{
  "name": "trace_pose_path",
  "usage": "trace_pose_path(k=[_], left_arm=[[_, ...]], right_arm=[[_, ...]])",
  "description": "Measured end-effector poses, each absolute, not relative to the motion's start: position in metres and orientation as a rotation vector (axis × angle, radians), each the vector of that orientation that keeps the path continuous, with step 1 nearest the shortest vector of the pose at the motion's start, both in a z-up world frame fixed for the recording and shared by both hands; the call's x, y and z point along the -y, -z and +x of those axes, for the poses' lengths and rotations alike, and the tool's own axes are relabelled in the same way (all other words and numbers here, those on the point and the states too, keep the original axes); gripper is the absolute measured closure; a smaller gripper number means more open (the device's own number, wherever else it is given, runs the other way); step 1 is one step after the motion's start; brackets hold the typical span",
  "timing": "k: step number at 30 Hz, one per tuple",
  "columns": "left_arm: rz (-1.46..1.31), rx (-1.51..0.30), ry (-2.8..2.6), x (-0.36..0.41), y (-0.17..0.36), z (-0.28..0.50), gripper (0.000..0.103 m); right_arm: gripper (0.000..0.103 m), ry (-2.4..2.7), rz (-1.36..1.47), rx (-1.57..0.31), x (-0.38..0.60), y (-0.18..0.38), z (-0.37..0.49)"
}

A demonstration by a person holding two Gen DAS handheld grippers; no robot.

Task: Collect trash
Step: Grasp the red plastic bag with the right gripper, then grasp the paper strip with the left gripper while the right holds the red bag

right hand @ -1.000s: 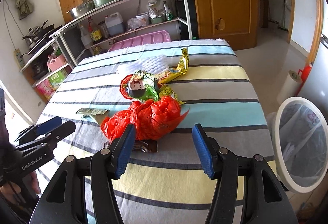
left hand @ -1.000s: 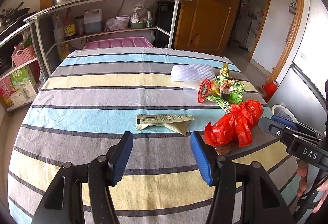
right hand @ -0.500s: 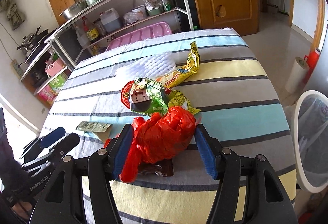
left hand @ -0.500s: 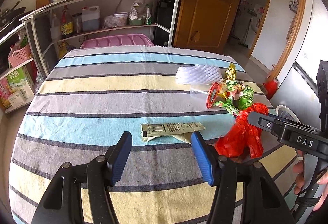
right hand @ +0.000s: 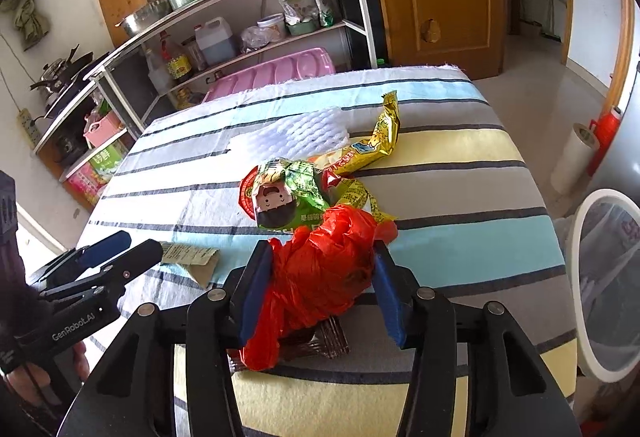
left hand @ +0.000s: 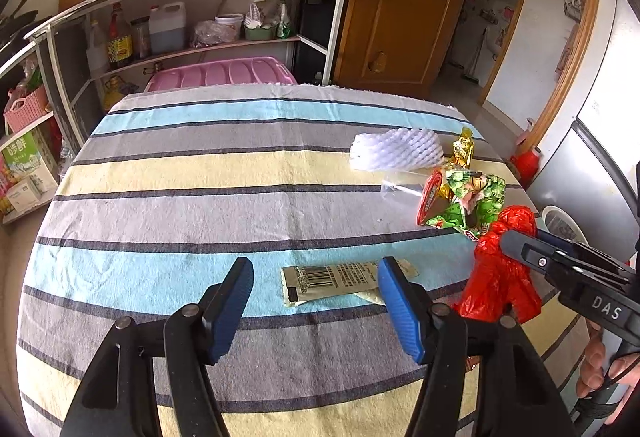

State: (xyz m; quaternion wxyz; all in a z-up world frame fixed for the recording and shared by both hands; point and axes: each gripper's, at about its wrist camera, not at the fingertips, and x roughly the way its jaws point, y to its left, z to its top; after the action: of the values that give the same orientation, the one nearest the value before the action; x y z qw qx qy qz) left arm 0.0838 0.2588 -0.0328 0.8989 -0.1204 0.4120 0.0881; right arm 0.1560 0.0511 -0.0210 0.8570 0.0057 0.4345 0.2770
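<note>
My right gripper (right hand: 320, 293) closing around red plastic bag (right hand: 328, 261) at bench (right hand: 460, 173) near edge, pads touching its sides. My left gripper (left hand: 316, 307) opening, empty, above flat sachet (left hand: 336, 277). Next, I judge: firm pinch, lift toward bin (right hand: 608, 285).

A red plastic bag (right hand: 328, 269) and green snack wrapper (right hand: 288, 193) lie on a blue, yellow and grey striped tablecloth (left hand: 200, 197).
</note>
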Motion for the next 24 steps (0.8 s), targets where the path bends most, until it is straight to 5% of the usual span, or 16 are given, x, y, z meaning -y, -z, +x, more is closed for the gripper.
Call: trace_pose_path(k=[24], left_arm=[[0.054,-0.901,-0.057,-0.206,0.042,0.086,0.038]], right_arm=[[0.053,-0.584,0.057,-0.837,-0.004,0.001,0.142]])
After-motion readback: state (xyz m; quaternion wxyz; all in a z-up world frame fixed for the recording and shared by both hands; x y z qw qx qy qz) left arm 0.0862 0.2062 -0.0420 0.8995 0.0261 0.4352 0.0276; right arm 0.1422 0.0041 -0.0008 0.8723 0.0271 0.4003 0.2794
